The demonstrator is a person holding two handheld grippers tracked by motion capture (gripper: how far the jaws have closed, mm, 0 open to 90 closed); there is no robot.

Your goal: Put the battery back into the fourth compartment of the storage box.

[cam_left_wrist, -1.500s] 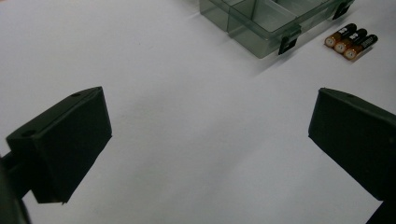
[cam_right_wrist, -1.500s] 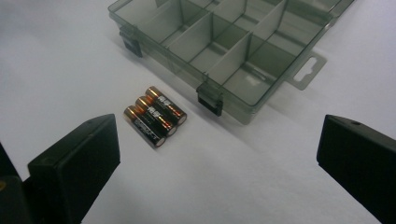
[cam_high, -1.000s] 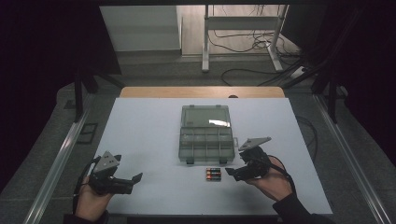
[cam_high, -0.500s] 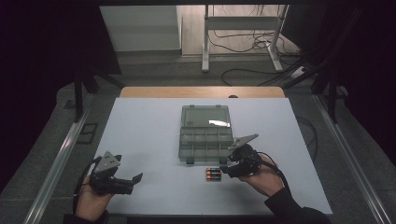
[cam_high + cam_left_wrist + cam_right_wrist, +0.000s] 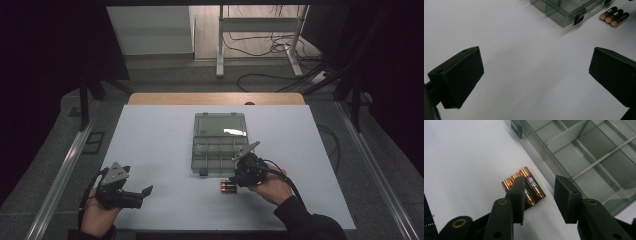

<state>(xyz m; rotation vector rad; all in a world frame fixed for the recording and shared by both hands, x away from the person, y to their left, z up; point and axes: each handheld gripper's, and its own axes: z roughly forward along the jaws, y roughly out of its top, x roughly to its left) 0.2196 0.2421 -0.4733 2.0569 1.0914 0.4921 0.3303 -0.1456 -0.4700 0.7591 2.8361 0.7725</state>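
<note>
- Batteries (image 5: 524, 186): three slim cylinders, black bodies with glossy copper ends, lying side by side and touching on the matte white tabletop (image 5: 160, 150), near its front edge; just beside the front wall of the box (image 5: 219, 145)
- Box: clear, smoke-tinted hard plastic, rectangular, split by thin dividers, lid open, mid-tabletop
- Right gripper (image 5: 539, 192): blocky matte black jaws just been closing, part apart; one jaw over the batteries, nothing clamped
- Left gripper (image 5: 535, 77): jaws wide apart over bare surface near the front left corner
</note>
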